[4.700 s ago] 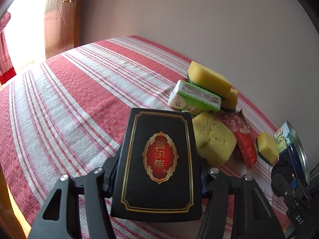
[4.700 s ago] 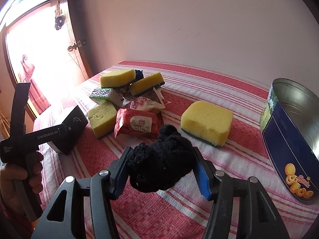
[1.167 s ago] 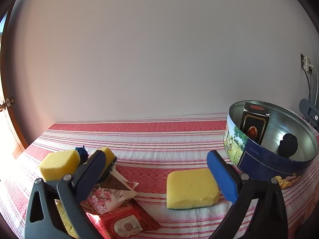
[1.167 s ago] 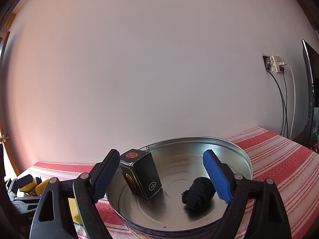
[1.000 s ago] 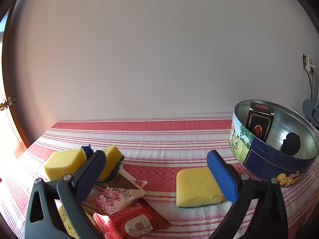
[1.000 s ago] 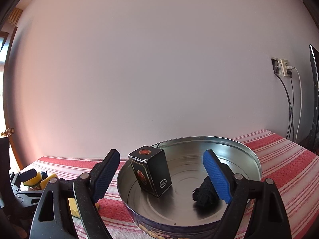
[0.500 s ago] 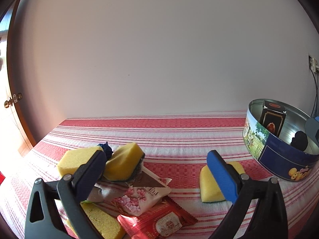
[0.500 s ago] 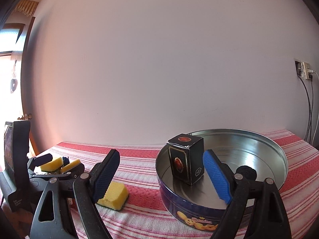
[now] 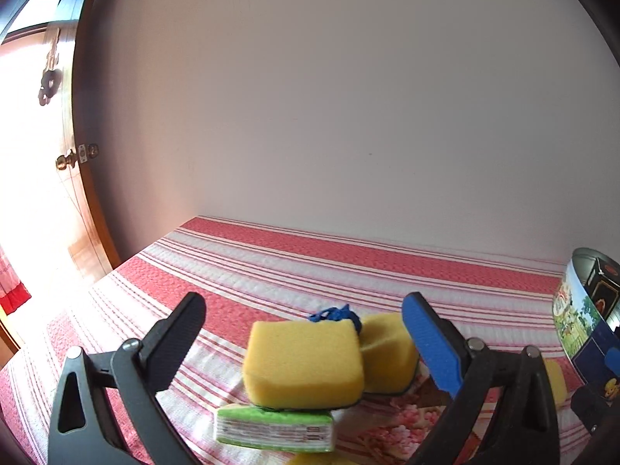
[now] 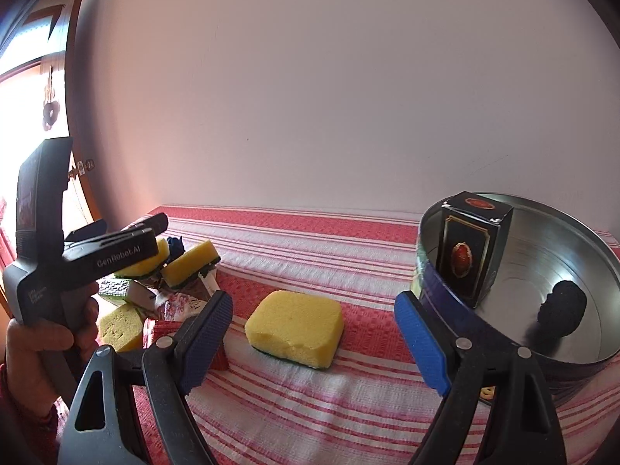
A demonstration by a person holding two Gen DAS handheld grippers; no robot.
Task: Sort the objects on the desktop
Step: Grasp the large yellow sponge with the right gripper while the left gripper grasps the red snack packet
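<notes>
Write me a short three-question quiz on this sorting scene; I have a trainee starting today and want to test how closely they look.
1. True or false: the round tin already holds a black box and a dark ball of yarn.
2. What lies directly under the yellow sponge framed by the left gripper?
A. a red packet
B. a green-and-white pack
C. bare cloth
3. Fill in: the lone sponge in front of the right gripper lies on the ____ tablecloth.

Key: 1 true; 2 B, the green-and-white pack; 3 red-and-white striped.
</notes>
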